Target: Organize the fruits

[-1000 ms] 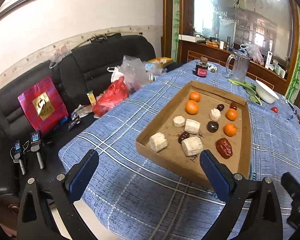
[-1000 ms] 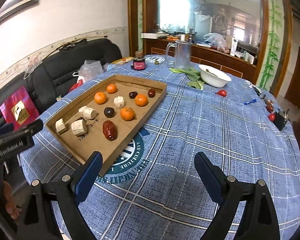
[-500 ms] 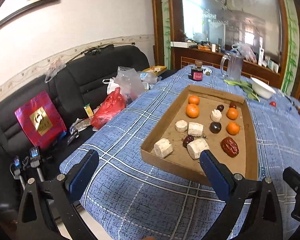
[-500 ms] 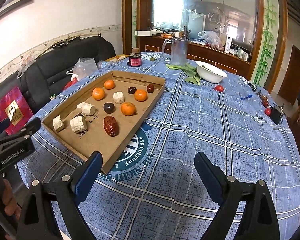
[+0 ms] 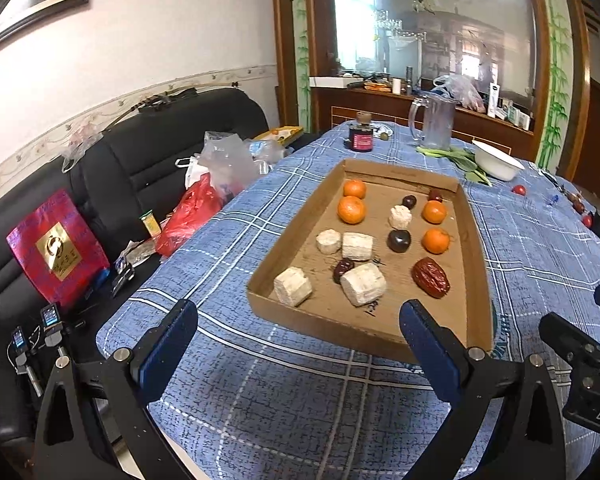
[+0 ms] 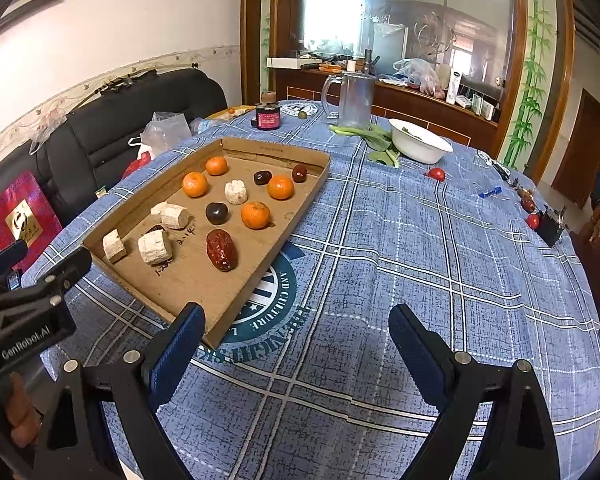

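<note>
A shallow cardboard tray (image 5: 476, 256) (image 6: 260, 148) lies on the blue plaid tablecloth. In it sit several oranges (image 5: 351, 209) (image 6: 255, 215), several pale sugarcane chunks (image 5: 364, 284) (image 6: 154, 247), dark plums (image 5: 399, 240) (image 6: 217, 213) and a big red date (image 5: 431, 277) (image 6: 221, 249). My left gripper (image 5: 298, 332) hangs open over the near left table edge, short of the tray's near rim. My right gripper (image 6: 296, 334) stands open above the cloth, right of the tray's near corner. Neither holds anything.
A glass pitcher (image 6: 354, 100), a white bowl (image 6: 420, 145), green leaves (image 6: 374, 140) and a red jar (image 6: 268, 117) stand at the table's far end. Small red fruits (image 6: 437, 174) lie on the right. A black sofa (image 5: 112, 168) with bags is left.
Both grippers have pulled back and risen a little, so the tray sits farther off and more of the table shows. Their jaws stay open.
</note>
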`<state>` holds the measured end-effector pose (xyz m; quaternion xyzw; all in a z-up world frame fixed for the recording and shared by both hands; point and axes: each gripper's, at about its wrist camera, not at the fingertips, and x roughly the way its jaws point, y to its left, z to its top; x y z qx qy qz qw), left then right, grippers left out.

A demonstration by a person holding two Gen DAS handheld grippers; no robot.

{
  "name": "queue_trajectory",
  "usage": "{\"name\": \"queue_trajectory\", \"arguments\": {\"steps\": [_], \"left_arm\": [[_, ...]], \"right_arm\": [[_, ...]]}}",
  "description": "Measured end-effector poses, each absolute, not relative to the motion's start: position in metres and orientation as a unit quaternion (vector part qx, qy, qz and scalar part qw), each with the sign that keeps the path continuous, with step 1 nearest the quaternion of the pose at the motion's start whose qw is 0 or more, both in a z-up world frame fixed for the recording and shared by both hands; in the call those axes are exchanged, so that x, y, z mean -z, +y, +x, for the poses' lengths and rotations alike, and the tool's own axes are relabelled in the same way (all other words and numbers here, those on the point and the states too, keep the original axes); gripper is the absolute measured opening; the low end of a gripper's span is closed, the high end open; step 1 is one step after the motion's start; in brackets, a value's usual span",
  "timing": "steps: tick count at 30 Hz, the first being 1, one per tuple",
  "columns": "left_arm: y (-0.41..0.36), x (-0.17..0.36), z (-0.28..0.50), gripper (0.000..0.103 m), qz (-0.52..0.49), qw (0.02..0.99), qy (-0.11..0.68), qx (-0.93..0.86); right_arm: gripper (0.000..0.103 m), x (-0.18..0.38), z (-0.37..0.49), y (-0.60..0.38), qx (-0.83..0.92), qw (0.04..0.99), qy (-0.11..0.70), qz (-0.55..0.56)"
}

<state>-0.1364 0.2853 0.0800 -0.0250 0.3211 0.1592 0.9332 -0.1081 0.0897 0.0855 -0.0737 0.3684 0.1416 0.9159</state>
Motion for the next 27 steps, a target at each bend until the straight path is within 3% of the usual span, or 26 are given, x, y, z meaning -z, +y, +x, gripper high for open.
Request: {"name": "queue_trajectory", "arguments": {"steps": [13, 27], "left_arm": [[0.278, -0.084, -0.138, 0.101, -0.031, 0.941, 0.306, -0.142], [0.269, -0.087, -0.135, 0.101, -0.018, 0.940, 0.313, -0.135]], "right_arm": [[0.095, -0.101, -0.118, 0.085, -0.142, 0.932, 0.326, -0.074], [0.095, -0.095, -0.114, 0.077, -0.128, 0.927, 0.348, -0.065]]}}
